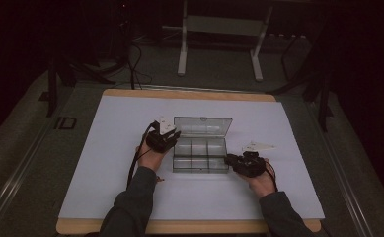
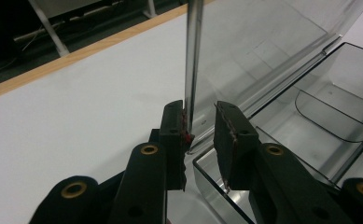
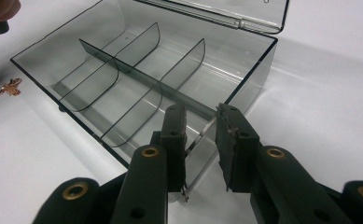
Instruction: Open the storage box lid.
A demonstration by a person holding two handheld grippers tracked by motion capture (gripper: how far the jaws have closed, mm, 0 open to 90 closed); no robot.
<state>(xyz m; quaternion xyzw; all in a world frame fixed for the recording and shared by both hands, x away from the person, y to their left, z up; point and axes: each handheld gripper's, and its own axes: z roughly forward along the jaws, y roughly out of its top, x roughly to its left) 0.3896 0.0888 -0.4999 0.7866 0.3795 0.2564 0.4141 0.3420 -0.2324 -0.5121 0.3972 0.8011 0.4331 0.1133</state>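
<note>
A clear plastic compartment box is found lying near the middle of the white surface, its hinged lid raised and standing roughly upright along the far edge. The left gripper is positioned at the box's left end, where the lid's side edge is straddled by its fingers; in the left gripper view one pad appears to touch that edge while the other is held clear of it, so the fingers are judged apart and no clamp is made. This placement is judged to serve for steadying or swinging the lid. The right gripper is set at the box's near right corner, and in the right gripper view the corner wall is seen between its fingers, which stand apart with a gap on each side; the hold is judged to be a brace against sliding while the lid is worked. The compartments, divided by one long partition and curved cross-walls, appear empty. A small copper-coloured item is noted on the surface beside the box; its nature cannot be made out. The high view is dim, so the finger contact cannot be confirmed there. The box's left end is masked by the left gripper, and the lid's top edge is cut off in the left gripper view.
</note>
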